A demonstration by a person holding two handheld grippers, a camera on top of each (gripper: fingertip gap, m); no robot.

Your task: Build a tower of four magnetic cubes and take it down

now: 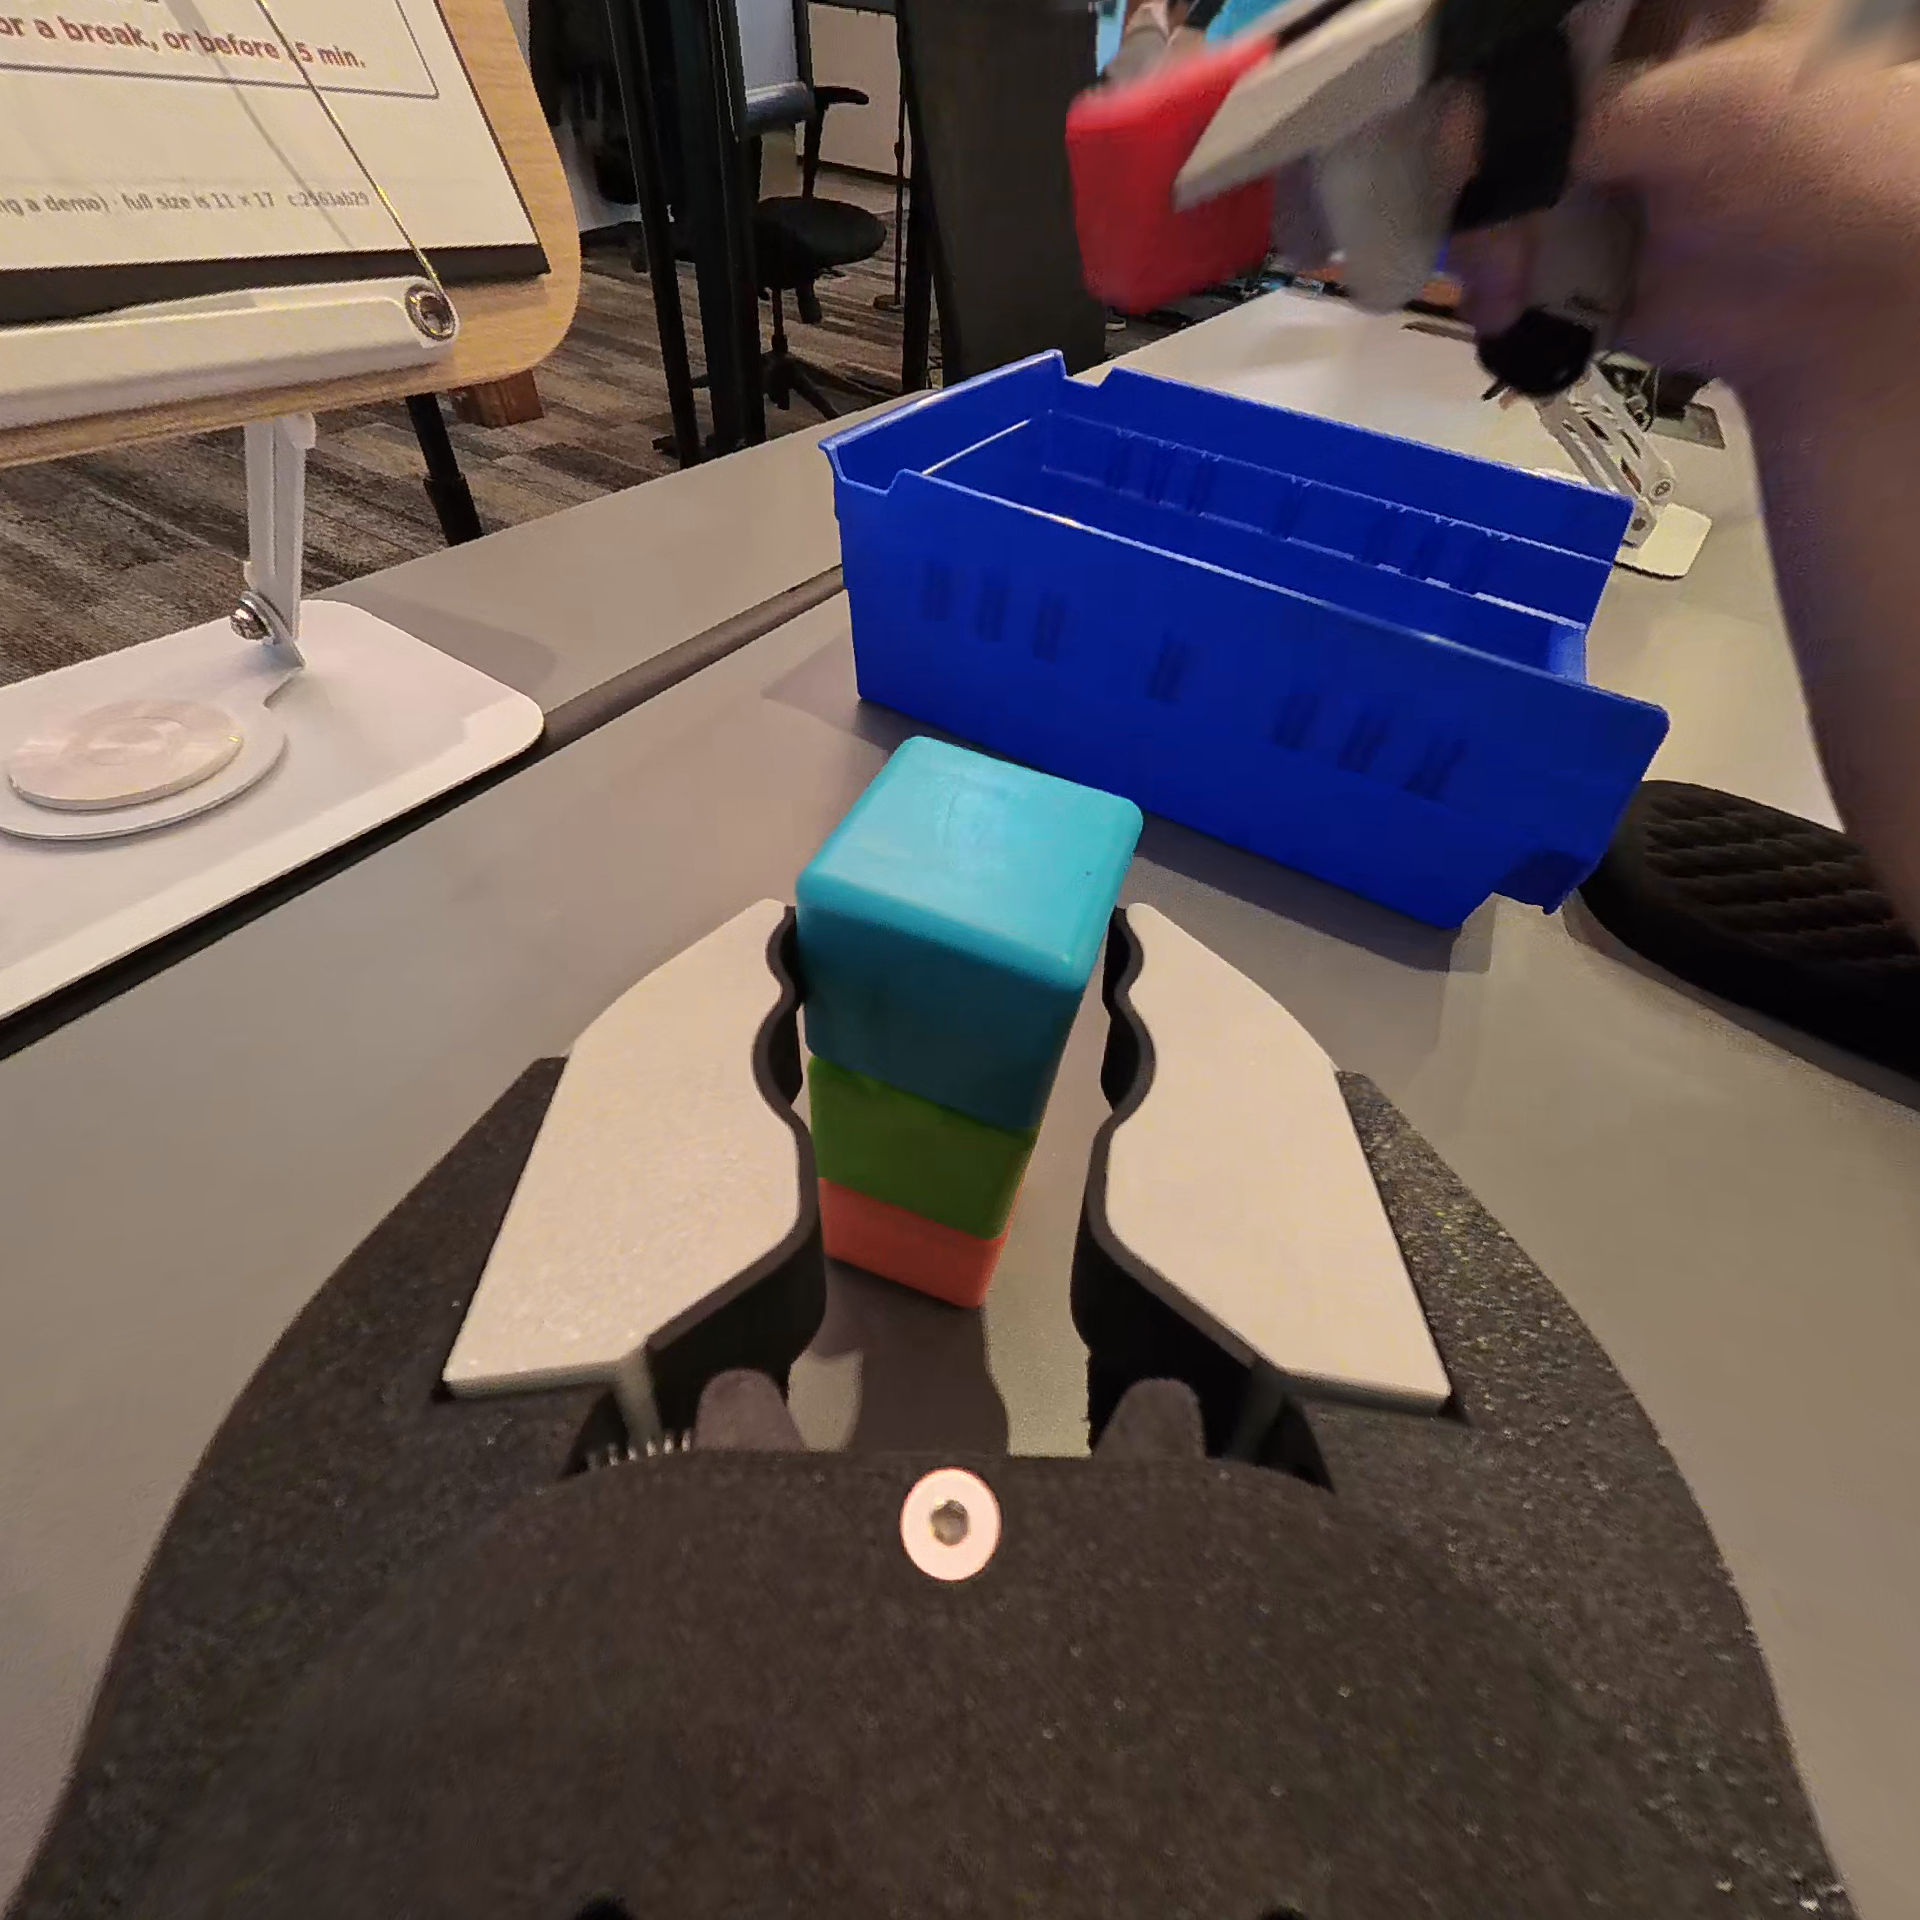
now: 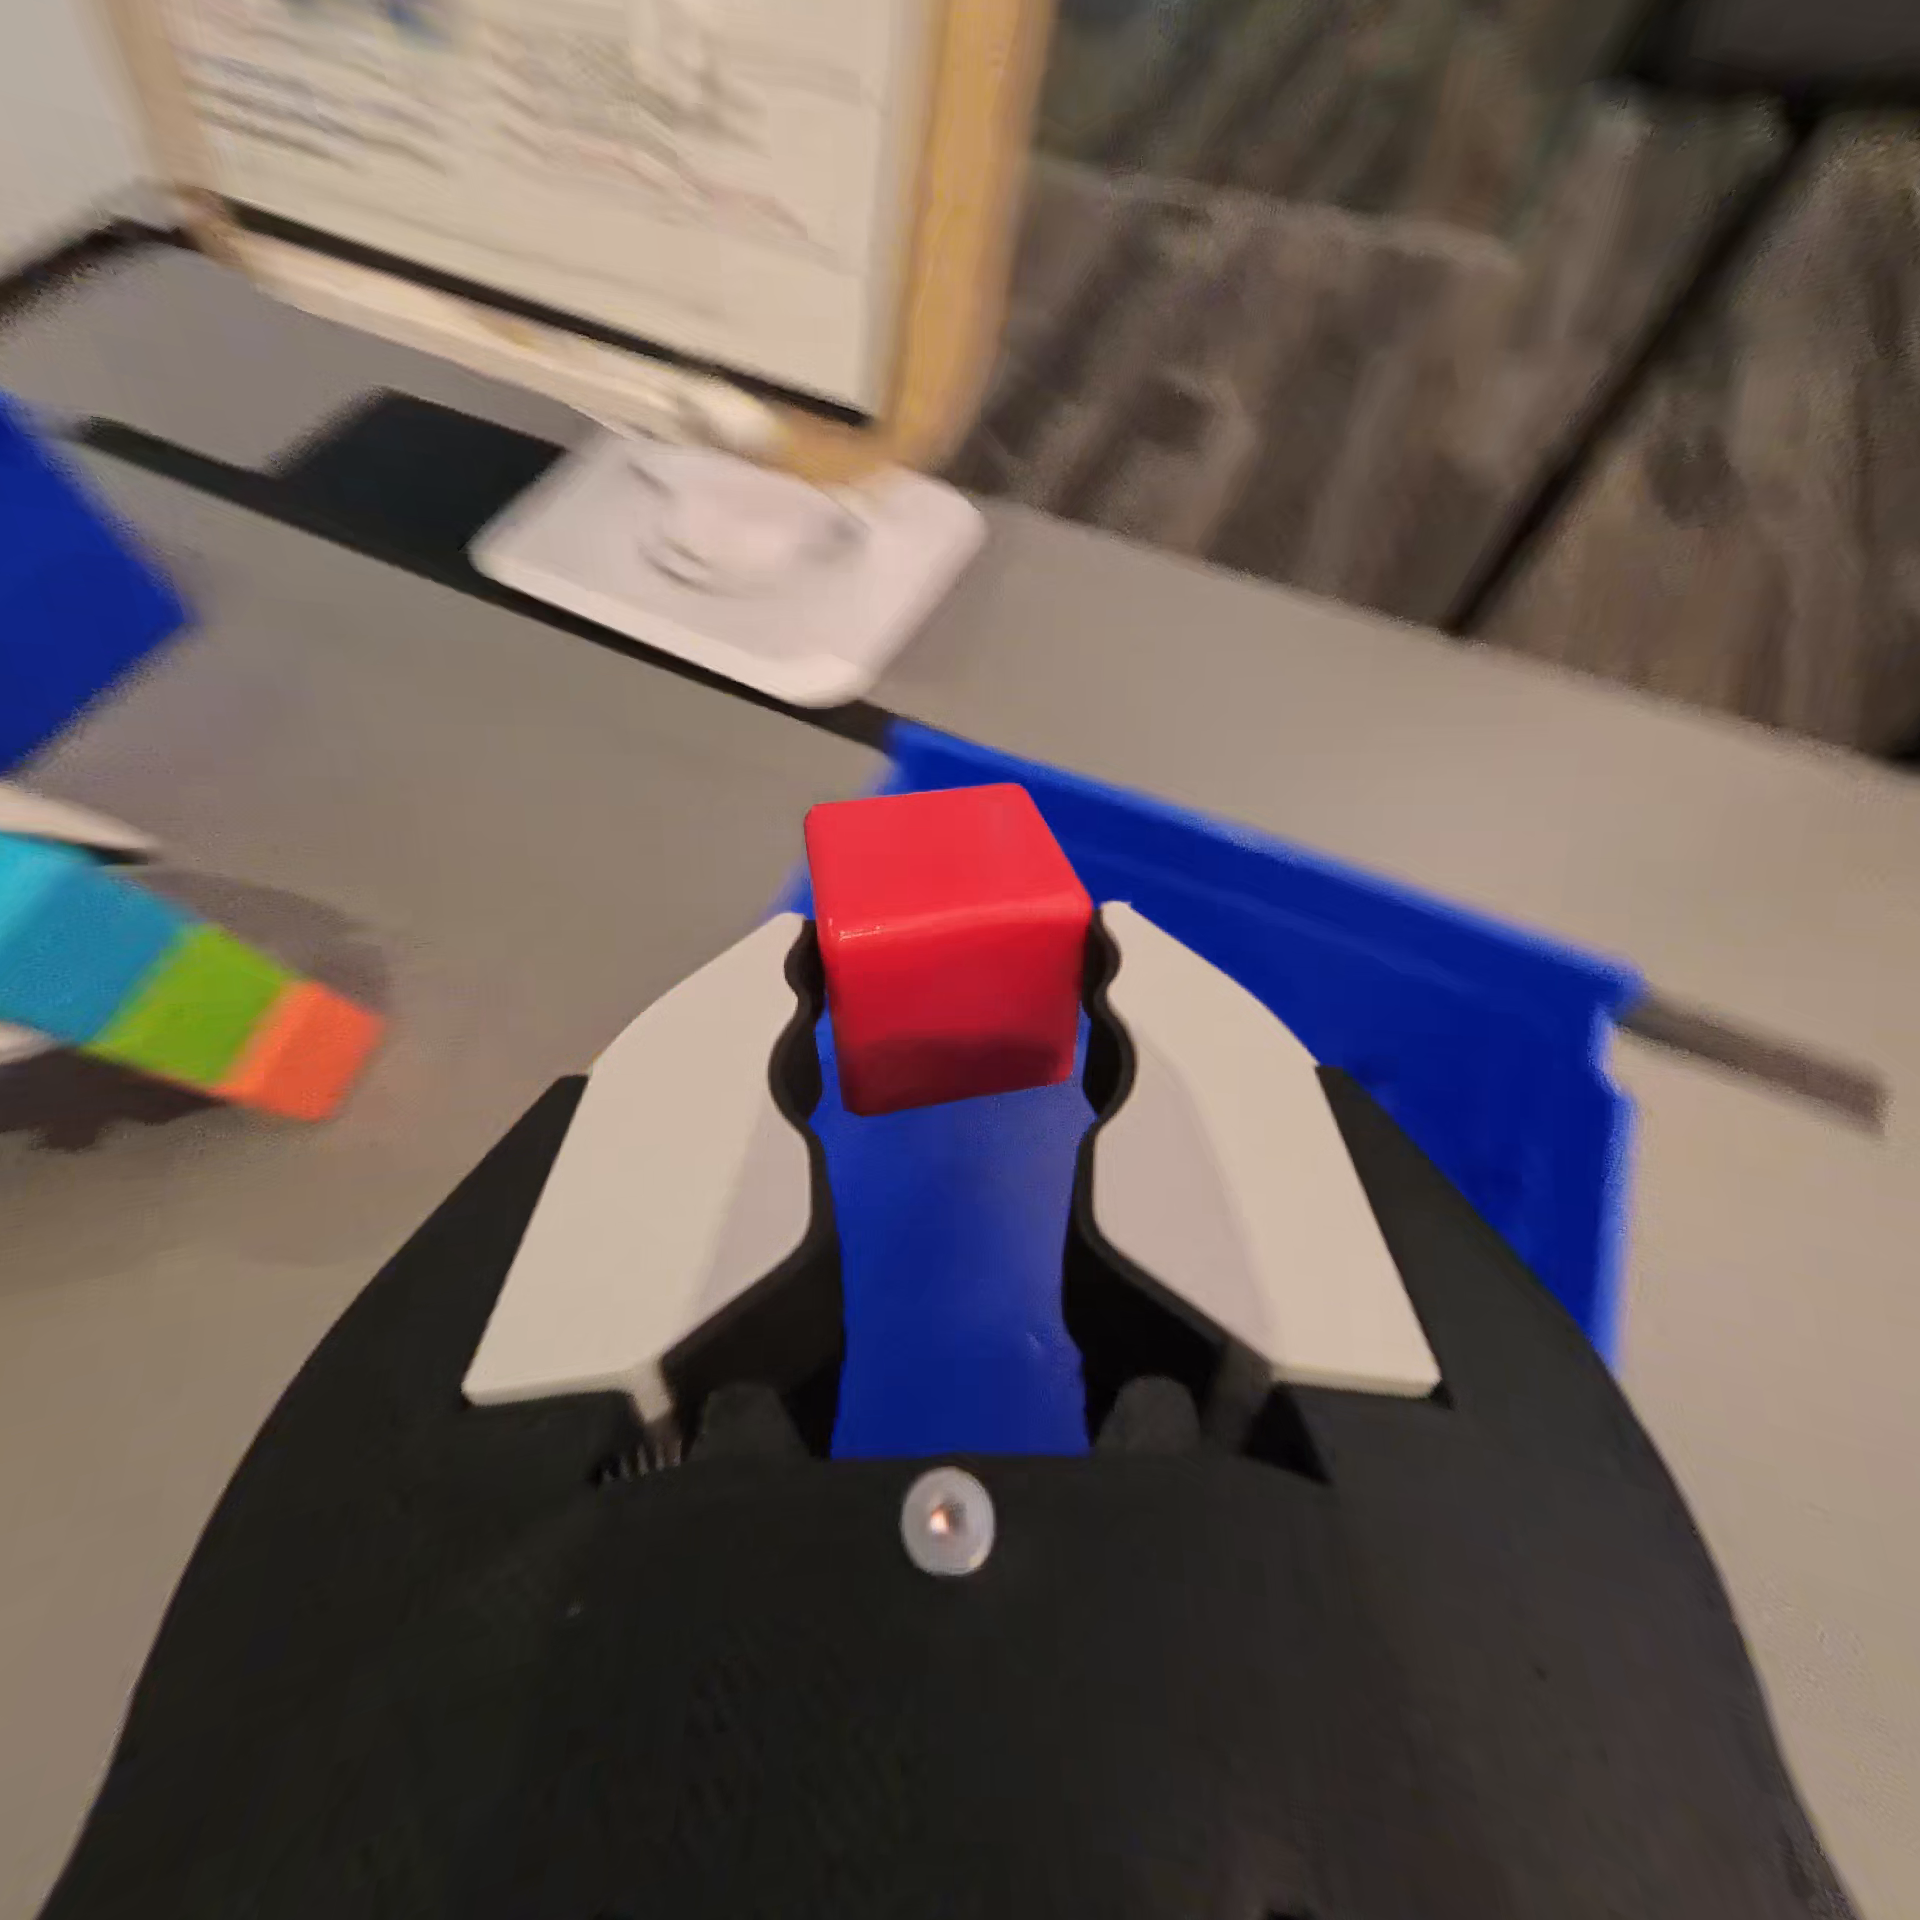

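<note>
The grey table (image 1: pixel 520 1039) carries all items. The blue bin (image 1: pixel 1195 665) lies at 1 o'clock in the left wrist view, open side up; in the right wrist view it sits directly beneath and beyond the right gripper. A white stand base (image 1: pixel 260 707) sits at 10 o'clock, supporting a wood-framed board (image 1: pixel 520 208) with a printed sheet.

The left gripper (image 1: pixel 951 997) brackets a three-cube stack: teal cube (image 1: pixel 956 925) on top, green cube (image 1: pixel 914 1143) in the middle, orange cube (image 1: pixel 914 1247) on the table. The left finger touches the teal cube; a narrow gap shows at the right finger, so whether it clamps cannot be told.

The right gripper (image 2: pixel 948 987) pinches the red cube (image 2: pixel 945 956) between its fingertips, held in the air above the bin. In the left wrist view this gripper appears blurred at 1 o'clock, high above the table.
</note>
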